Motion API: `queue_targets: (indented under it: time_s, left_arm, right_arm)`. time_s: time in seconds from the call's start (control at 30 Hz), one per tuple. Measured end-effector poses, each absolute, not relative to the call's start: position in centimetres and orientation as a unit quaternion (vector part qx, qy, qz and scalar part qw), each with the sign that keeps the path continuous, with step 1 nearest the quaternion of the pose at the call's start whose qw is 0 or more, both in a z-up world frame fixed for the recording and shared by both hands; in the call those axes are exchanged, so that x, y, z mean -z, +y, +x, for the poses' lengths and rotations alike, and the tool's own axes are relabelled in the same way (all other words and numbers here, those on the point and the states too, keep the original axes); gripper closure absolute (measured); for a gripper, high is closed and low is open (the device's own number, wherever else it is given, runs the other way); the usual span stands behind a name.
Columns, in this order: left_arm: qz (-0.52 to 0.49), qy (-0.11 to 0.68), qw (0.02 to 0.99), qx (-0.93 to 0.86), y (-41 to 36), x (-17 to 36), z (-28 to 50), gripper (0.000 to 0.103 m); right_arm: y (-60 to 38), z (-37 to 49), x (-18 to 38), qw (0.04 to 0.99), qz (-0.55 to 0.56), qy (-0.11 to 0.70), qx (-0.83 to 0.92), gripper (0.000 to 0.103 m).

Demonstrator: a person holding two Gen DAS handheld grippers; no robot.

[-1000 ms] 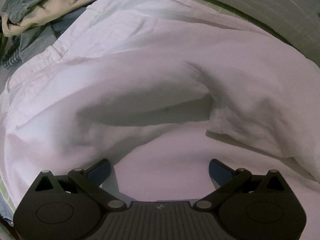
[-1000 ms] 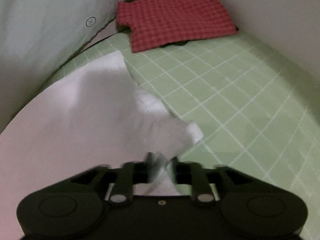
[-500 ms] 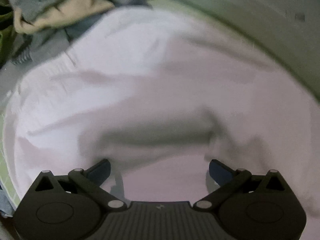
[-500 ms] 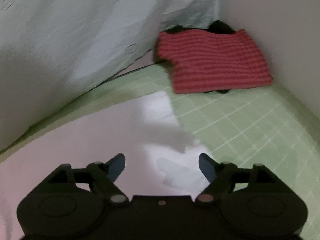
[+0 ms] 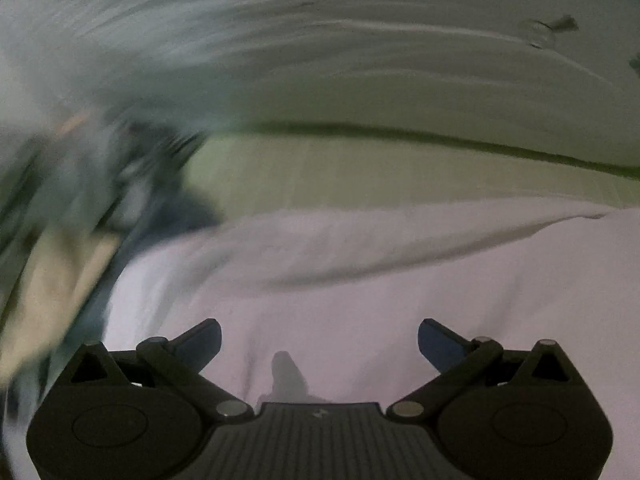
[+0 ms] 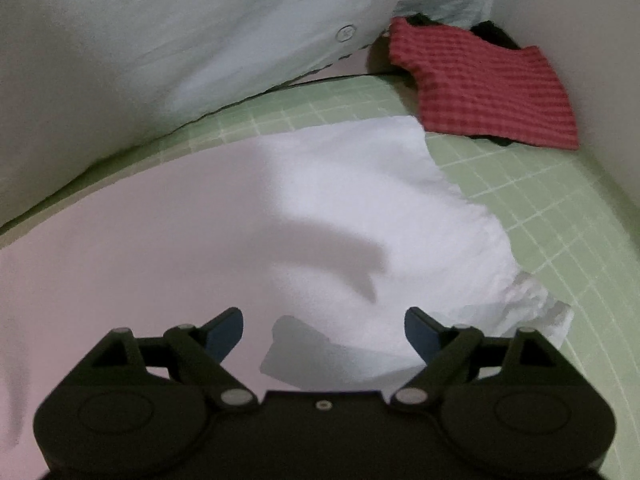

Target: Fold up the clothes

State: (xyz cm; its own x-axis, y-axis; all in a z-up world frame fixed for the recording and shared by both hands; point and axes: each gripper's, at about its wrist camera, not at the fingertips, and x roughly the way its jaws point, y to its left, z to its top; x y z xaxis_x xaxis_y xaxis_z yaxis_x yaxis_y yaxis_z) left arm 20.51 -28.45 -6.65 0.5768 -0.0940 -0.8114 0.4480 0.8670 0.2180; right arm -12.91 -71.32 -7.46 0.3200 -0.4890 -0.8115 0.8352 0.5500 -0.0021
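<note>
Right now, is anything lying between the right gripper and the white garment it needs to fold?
Nothing visible. The right gripper hangs open directly over the white garment, with only its shadow between them. The red checked cloth lies apart, at the far corner of the green mat.

Garment (image 6: pixel 280 208) flat on mat (image 6: pixel 540 216); folded cloth (image 6: pixel 480 88) behind, far-right corner.

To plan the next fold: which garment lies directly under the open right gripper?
The white garment; the red checked one lies folded farther off, by the wall.
</note>
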Motion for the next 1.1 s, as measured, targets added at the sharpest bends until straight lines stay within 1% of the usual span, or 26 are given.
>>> queue_targets:
  time_s: [0.13, 0.27, 0.33, 0.37, 0.4, 0.43, 0.47, 0.5, 0.6, 0.73, 0.77, 0.8, 0.83, 0.87, 0.9, 0.93, 0.97, 1.0, 1.1]
  left_arm:
    - [0.279, 0.387, 0.845, 0.243, -33.0, 8.9, 22.1, 0.000]
    - [0.328, 0.344, 0.832, 0.287, -35.9, 10.5, 21.9, 0.000]
    - [0.351, 0.321, 0.824, 0.308, -37.4, 11.3, 21.8, 0.003]
    - [0.340, 0.322, 0.828, 0.309, -37.5, 11.3, 22.1, 0.011]
    - [0.317, 0.330, 0.831, 0.317, -37.5, 11.2, 22.5, 0.030]
    - [0.302, 0.337, 0.833, 0.318, -37.4, 11.1, 22.9, 0.042]
    - [0.287, 0.344, 0.835, 0.318, -37.4, 11.0, 23.2, 0.071]
    - [0.272, 0.350, 0.837, 0.319, -37.4, 10.9, 23.6, 0.093]
    - [0.229, 0.363, 0.848, 0.311, -37.2, 10.5, 24.9, 0.098]
    - [0.178, 0.361, 0.873, 0.275, -36.4, 9.5, 27.0, 0.098]
    - [0.175, 0.365, 0.874, 0.268, -36.3, 9.4, 27.2, 0.094]
    - [0.172, 0.370, 0.875, 0.261, -36.2, 9.2, 27.4, 0.084]
    - [0.169, 0.374, 0.875, 0.255, -36.2, 9.1, 27.7, 0.078]
    - [0.167, 0.379, 0.876, 0.248, -36.1, 9.0, 27.9, 0.067]
    - [0.164, 0.383, 0.876, 0.241, -36.1, 8.9, 28.1, 0.051]
    - [0.154, 0.380, 0.879, 0.244, -35.4, 8.3, 27.4, 0.041]
    - [0.143, 0.376, 0.882, 0.246, -34.8, 7.7, 26.7, 0.024]
    - [0.133, 0.372, 0.885, 0.248, -34.1, 7.0, 25.9, 0.017]
    - [0.085, 0.378, 0.890, 0.241, -31.5, 5.0, 22.9, 0.015]
  right_arm:
    - [-70.6, -12.4, 6.9, 0.767, 0.234, 0.389, 0.453, 0.014]
    - [-69.8, -12.2, 6.4, 0.760, 0.227, 0.396, 0.463, 0.014]
    - [-69.8, -12.0, 6.3, 0.755, 0.214, 0.403, 0.470, 0.014]
    - [-69.8, -12.1, 6.2, 0.753, 0.210, 0.405, 0.473, 0.014]
    - [-69.9, -12.1, 6.1, 0.751, 0.207, 0.407, 0.476, 0.014]
    - [-69.8, -12.1, 6.0, 0.750, 0.205, 0.408, 0.479, 0.014]
    - [-69.7, -12.1, 5.9, 0.750, 0.202, 0.408, 0.480, 0.014]
    - [-69.6, -12.2, 5.8, 0.750, 0.198, 0.409, 0.480, 0.014]
    - [-69.1, -12.1, 5.6, 0.752, 0.178, 0.417, 0.478, 0.014]
    - [-68.5, -11.7, 5.5, 0.755, 0.136, 0.431, 0.475, 0.014]
    - [-68.5, -11.7, 5.5, 0.757, 0.129, 0.431, 0.474, 0.014]
    - [-68.4, -11.6, 5.5, 0.758, 0.125, 0.432, 0.472, 0.014]
    - [-68.4, -11.6, 5.5, 0.760, 0.123, 0.432, 0.470, 0.014]
    - [-68.4, -11.6, 5.6, 0.762, 0.124, 0.432, 0.466, 0.014]
    - [-68.3, -11.6, 5.7, 0.764, 0.126, 0.432, 0.462, 0.014]
    - [-68.3, -11.7, 5.7, 0.767, 0.128, 0.431, 0.458, 0.014]
    - [-68.2, -11.9, 5.8, 0.769, 0.128, 0.430, 0.455, 0.014]
    - [-68.1, -12.1, 5.8, 0.771, 0.129, 0.429, 0.452, 0.014]
    - [-68.0, -13.1, 5.9, 0.774, 0.130, 0.426, 0.451, 0.014]
